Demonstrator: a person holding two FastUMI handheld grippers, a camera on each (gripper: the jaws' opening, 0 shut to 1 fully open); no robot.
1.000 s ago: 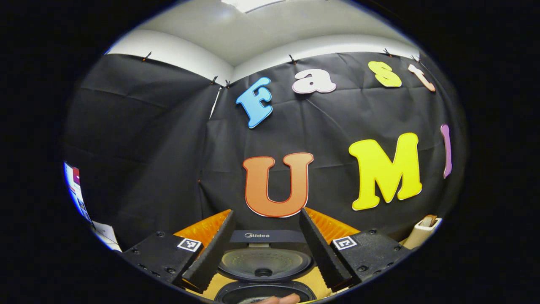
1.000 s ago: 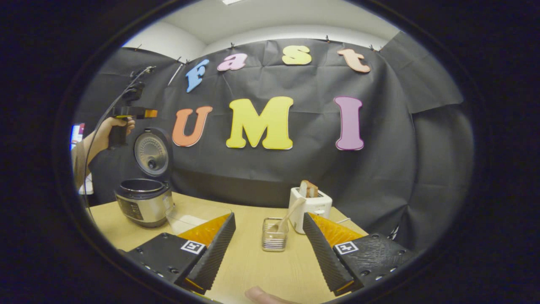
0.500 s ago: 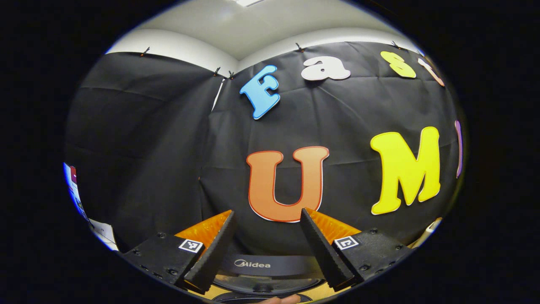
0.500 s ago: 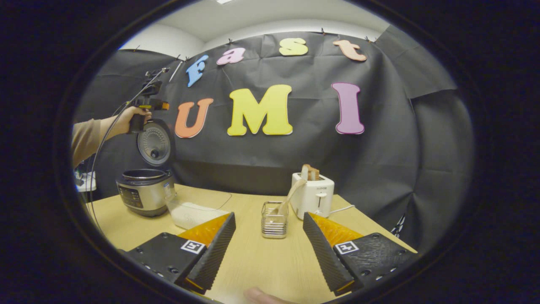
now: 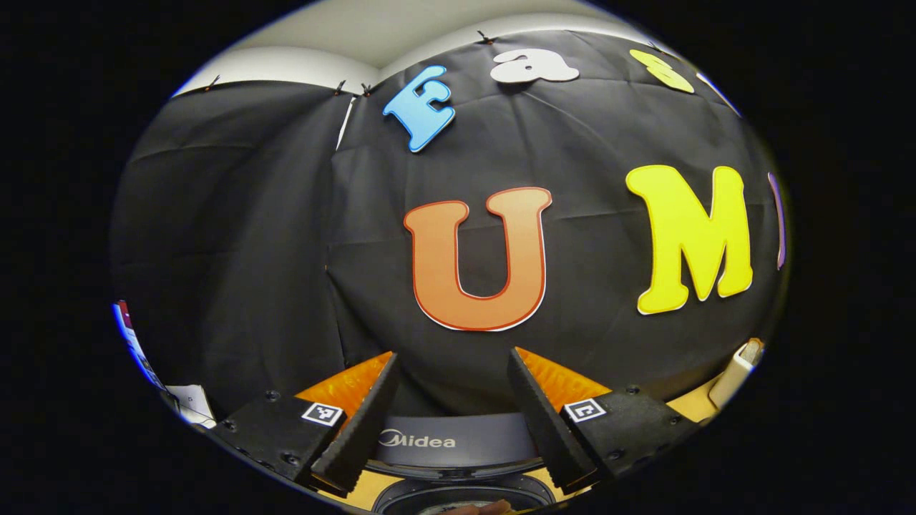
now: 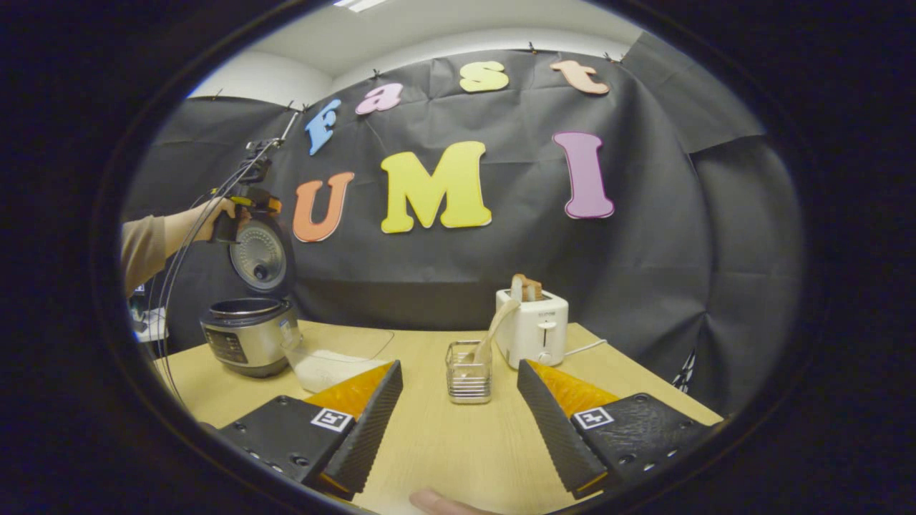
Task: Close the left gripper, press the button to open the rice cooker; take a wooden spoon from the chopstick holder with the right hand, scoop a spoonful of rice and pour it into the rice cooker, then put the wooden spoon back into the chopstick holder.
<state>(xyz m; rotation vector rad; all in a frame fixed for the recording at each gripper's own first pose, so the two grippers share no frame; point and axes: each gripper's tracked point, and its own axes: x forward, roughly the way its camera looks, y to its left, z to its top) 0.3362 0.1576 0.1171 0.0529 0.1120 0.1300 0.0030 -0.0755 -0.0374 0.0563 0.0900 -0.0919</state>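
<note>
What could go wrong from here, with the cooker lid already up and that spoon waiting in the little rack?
1. The wooden spoon leans in a light wire chopstick holder; pulling it at an angle might tip the holder.
2. The toaster stands right behind the holder, so the open right gripper could bump it when reaching in.
3. The left gripper hangs beside the raised lid of the rice cooker; a nudge might knock it shut.

Pale wooden bench (image 6: 458, 443), open rice cooker (image 6: 247, 336) at left, clear rice container (image 6: 336, 357) beside it, wire chopstick holder (image 6: 469, 375) centre, white toaster (image 6: 533, 329) just behind
</note>
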